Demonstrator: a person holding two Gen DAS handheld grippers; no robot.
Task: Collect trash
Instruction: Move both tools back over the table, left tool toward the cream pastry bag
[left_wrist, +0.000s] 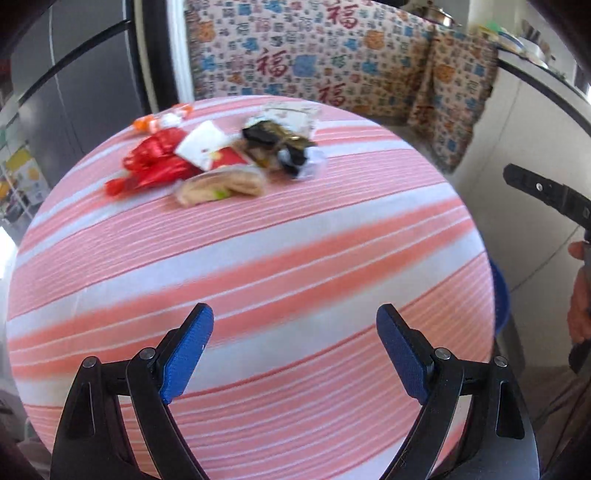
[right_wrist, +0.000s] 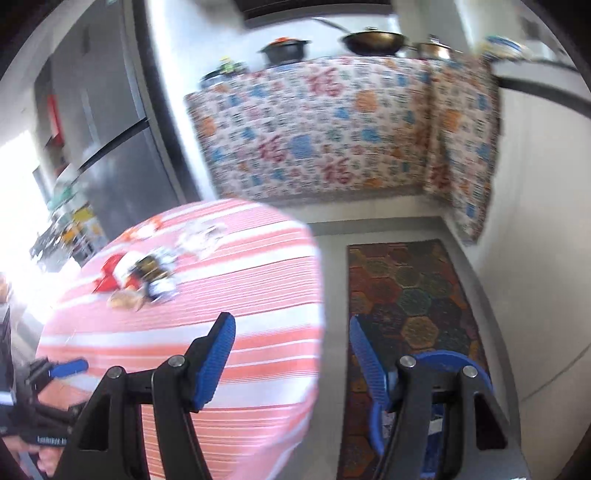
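Note:
A heap of trash lies at the far side of the round table (left_wrist: 258, 258) with its pink-and-white striped cloth. It holds a crumpled red wrapper (left_wrist: 155, 162), a white card (left_wrist: 201, 146), a black-and-gold wrapper (left_wrist: 277, 142) and a tan packet (left_wrist: 221, 186). My left gripper (left_wrist: 295, 314) hangs over the near part of the table, open and empty, well short of the heap. My right gripper (right_wrist: 291, 321) is open with nothing between its fingers, above the table's right edge (right_wrist: 314, 332). The trash heap (right_wrist: 144, 277) shows blurred to its far left.
A blue bin (right_wrist: 450, 360) stands on the floor beside the table, under my right gripper, on a patterned rug (right_wrist: 406, 288). A patterned cloth covers the counter (left_wrist: 332, 62) behind. A grey fridge (left_wrist: 81, 81) stands at the left. A hand (left_wrist: 580, 291) holds the right gripper.

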